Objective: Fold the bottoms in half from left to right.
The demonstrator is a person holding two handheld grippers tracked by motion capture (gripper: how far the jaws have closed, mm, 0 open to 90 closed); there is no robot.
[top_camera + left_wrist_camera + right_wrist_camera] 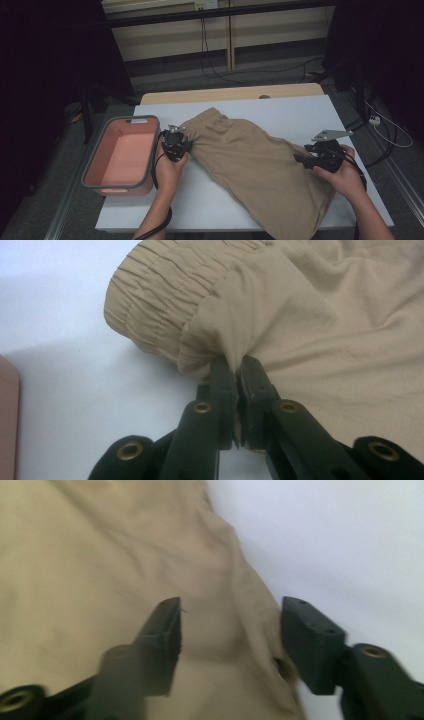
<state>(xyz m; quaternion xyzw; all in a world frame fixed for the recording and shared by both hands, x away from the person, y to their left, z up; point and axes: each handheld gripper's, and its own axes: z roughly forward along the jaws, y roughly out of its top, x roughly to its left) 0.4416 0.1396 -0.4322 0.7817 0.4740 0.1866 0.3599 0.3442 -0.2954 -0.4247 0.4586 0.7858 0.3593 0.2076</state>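
Tan trousers spread across a white desk, a tool at each side.

High view: the trousers [255, 165] lie diagonally on the desk [300, 112], beside a pink bin [122, 155]; the left tool [176, 145] meets their left edge, the right tool [320, 156] their right. Left gripper view: the left tool [237, 372] is clamped on a fold beside the elastic waistband [155, 310]. Right gripper view: the right tool [230, 630] gapes wide over the cloth's edge.
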